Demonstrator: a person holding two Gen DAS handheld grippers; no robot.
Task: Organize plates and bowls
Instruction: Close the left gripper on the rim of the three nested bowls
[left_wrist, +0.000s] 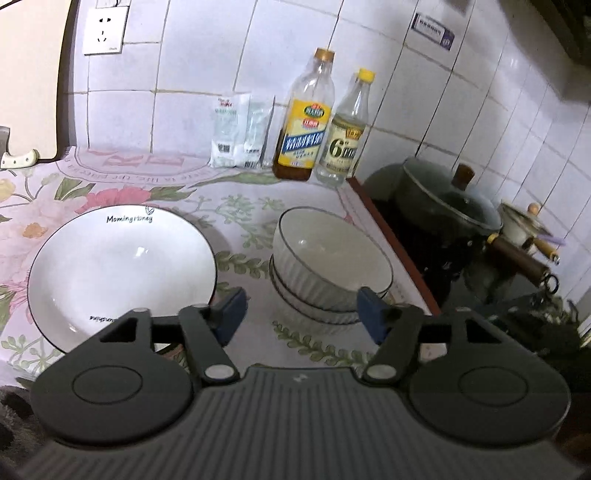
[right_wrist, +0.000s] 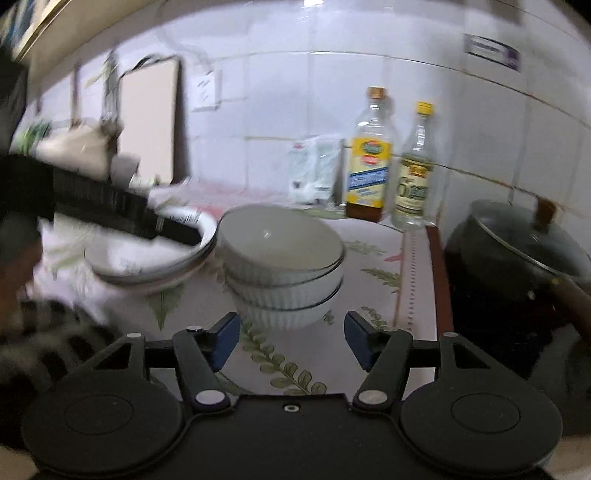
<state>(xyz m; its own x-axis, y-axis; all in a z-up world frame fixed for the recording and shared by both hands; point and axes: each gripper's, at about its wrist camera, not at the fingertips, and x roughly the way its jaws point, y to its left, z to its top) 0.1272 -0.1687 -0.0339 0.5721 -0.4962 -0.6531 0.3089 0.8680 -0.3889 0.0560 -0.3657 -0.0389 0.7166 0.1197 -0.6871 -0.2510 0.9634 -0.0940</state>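
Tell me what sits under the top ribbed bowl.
Under the top ribbed bowl more ribbed bowls are nested, only their rims and fluted sides showing. Their insides are covered. The stack stands on the floral cloth.

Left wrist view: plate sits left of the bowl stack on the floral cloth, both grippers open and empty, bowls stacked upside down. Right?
Not quite. The bowl stack is upright, rims up, the top bowl's hollow showing in the left wrist view. The rest holds: the plate lies to its left on the floral cloth, and the left gripper and right gripper are open and empty.
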